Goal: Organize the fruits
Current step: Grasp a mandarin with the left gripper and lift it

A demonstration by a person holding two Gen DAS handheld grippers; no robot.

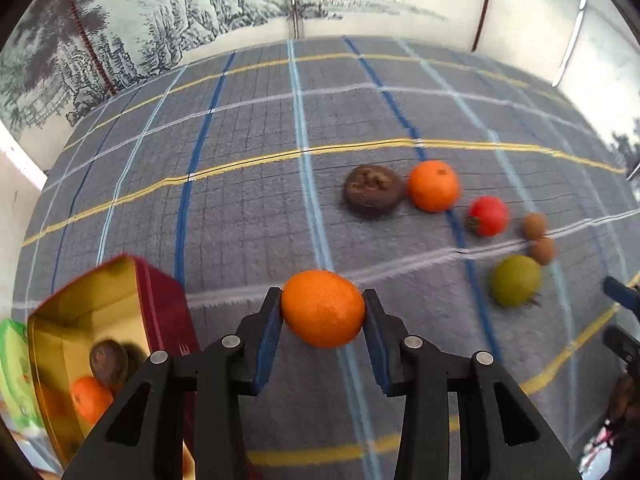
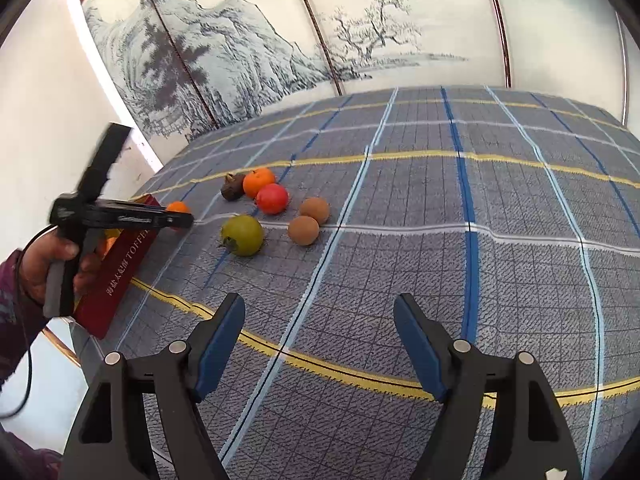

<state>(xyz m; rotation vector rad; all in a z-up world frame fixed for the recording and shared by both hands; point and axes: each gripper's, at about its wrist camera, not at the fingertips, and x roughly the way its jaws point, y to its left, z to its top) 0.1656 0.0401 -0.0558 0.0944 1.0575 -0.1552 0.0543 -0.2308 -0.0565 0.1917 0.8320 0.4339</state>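
Note:
My left gripper (image 1: 323, 306) is shut on an orange (image 1: 323, 308), both blue pads pressing its sides just above the checked cloth. The same orange (image 2: 177, 208) shows at the left gripper's tip in the right wrist view, beside the red tin. That red tin (image 1: 160, 312), gold inside, holds an orange fruit (image 1: 90, 398) and a dark brown fruit (image 1: 108, 362). On the cloth lie a dark brown fruit (image 1: 373, 191), another orange (image 1: 433, 186), a red fruit (image 1: 489, 216), two small brown fruits (image 1: 535, 226) and a green fruit (image 1: 516, 280). My right gripper (image 2: 319, 344) hangs open over bare cloth.
The checked grey-blue cloth (image 2: 400, 240) covers the table. A painted folding screen (image 2: 240, 60) stands behind it. A person's hand (image 2: 44, 264) grips the left tool's handle at the table's left edge. A green packet (image 1: 16, 372) lies left of the tin.

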